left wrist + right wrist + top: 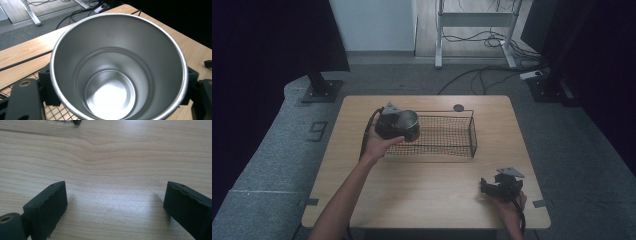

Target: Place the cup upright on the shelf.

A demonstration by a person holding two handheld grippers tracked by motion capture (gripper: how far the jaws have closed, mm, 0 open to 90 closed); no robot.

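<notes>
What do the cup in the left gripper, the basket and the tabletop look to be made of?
Silver cup: likely brushed steel, judging by its dull metallic sheen. Black mesh basket: thin wire grid, probably coated metal. Pale tabletop: wood or wood-look laminate, with visible grain.

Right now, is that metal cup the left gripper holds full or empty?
Empty: the left gripper view looks straight into the metal cup and shows bare shiny walls and bottom.

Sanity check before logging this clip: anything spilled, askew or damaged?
Nothing stands out. The left gripper holds an empty steel cup upright over the wire basket's left end; the right gripper, jaws open, sits on bare table.
</notes>
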